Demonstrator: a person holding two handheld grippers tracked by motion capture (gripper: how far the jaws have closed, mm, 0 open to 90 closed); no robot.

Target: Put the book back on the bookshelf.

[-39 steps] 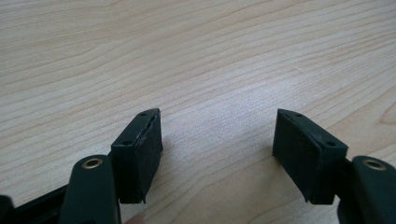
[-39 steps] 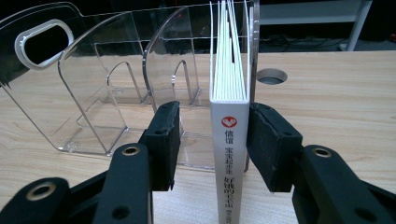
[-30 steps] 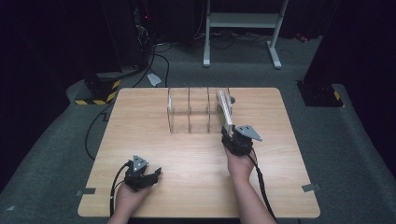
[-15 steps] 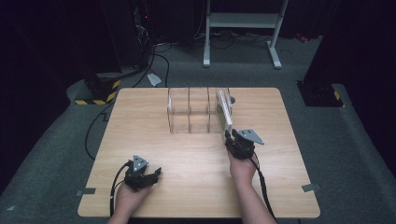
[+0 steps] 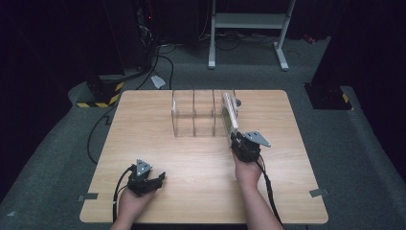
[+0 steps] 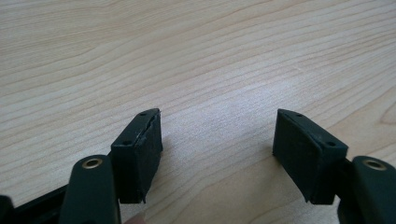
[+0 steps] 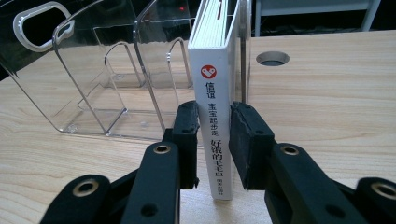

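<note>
The right gripper (image 7: 214,140), its jaws just closing, clamps the spine of a white book (image 7: 217,116) upright in the clear rack's (image 7: 93,79) end slot. The left gripper (image 6: 217,154) rests open on bare table (image 6: 187,56).

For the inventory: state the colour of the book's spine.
White spine with a red logo and dark characters, clearest in the right gripper view.

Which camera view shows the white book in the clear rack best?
The right gripper view: the book stands upright, its spine printing readable, with the right tool shut on it beside the clear rack. In the high view the book is a small pale strip.
</note>
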